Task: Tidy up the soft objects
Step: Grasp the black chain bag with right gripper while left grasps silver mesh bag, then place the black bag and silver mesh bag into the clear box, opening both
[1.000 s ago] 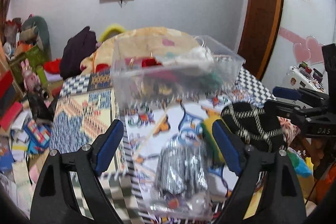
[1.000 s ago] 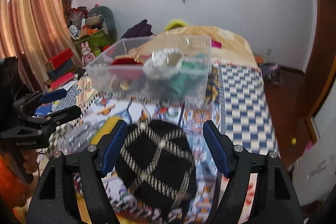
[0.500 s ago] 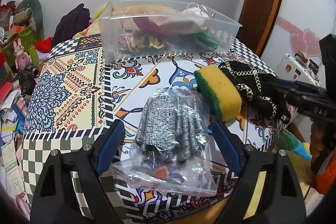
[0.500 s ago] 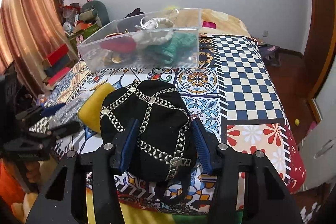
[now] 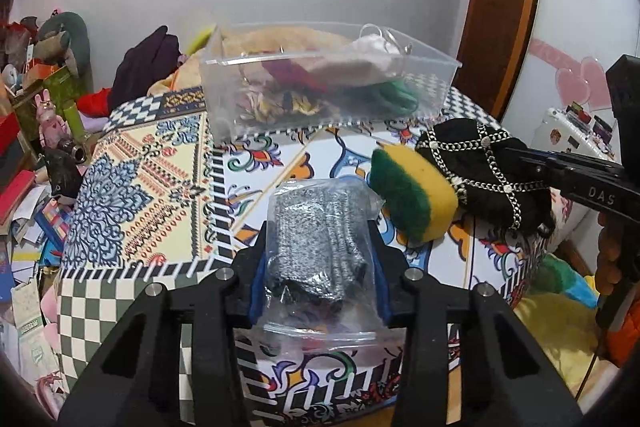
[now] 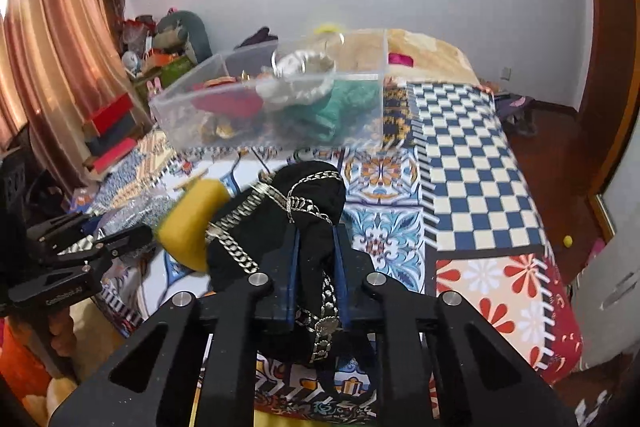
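My left gripper (image 5: pixel 318 267) is shut on a clear plastic bag of silver scouring pads (image 5: pixel 320 239) at the near edge of the patterned bed cover. My right gripper (image 6: pixel 314 267) is shut on a black cap with silver chains (image 6: pixel 296 211); the cap also shows in the left wrist view (image 5: pixel 480 171). A yellow sponge with a green face (image 5: pixel 412 191) leans against the cap; it also shows in the right wrist view (image 6: pixel 188 223). A clear plastic bin (image 5: pixel 332 83) holding red, white and green soft items sits farther back; it also shows in the right wrist view (image 6: pixel 272 107).
The bed cover (image 6: pixel 460 155) has a checkered part to the right. Clutter of boxes and toys (image 5: pixel 40 131) stands at the left of the bed. A wooden door (image 5: pixel 500 7) is at the right, a curtain (image 6: pixel 48 67) at the left.
Both grippers have closed: the left on the bag of scouring pads, the right on the black cap. The cap now bunches up between the right fingers.
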`<state>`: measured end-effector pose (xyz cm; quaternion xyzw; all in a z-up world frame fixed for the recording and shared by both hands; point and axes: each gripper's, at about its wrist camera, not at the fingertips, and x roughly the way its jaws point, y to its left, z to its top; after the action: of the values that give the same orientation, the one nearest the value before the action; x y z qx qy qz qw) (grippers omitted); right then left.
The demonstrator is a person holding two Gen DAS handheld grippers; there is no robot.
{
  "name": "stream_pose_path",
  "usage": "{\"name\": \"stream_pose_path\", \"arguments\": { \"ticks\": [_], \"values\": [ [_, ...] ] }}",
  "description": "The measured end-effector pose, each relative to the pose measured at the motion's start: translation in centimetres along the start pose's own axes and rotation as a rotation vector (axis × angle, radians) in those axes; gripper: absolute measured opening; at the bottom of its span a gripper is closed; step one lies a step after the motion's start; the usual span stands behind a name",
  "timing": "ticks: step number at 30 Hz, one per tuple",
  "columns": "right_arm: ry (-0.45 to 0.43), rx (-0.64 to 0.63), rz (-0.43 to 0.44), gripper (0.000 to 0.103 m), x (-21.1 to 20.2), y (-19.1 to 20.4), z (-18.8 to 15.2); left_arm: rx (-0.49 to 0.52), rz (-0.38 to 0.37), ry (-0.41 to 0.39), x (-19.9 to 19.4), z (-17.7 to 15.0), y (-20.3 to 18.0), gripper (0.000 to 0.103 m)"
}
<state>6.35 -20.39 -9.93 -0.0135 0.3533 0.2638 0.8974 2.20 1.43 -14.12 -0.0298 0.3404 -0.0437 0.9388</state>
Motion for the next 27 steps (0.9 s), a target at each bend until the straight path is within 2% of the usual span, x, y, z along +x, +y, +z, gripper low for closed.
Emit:
{"name": "stream_pose_path", "arguments": {
  "ticks": [6,14,21,27],
  "values": [
    [-0.067,0.001,0.018,0.012,-2.1,0.2,1.7,0.005,0.024,-0.048,-1.3,1.3,0.2,0.04],
    [-0.177,-0.011,0.023,0.011,-3.9,0.8,5.6,-0.005,0.044,-0.14,-3.2,4.3,1.3,0.039],
    [-0.245,-0.026,0.021,0.011,-3.8,1.2,8.7,-0.002,0.065,-0.226,-3.7,8.4,1.9,0.039],
    [-0.283,-0.057,0.004,0.011,-2.7,2.1,10.9,-0.028,0.051,-0.238,-2.2,11.6,2.3,0.039]
  ]
}}
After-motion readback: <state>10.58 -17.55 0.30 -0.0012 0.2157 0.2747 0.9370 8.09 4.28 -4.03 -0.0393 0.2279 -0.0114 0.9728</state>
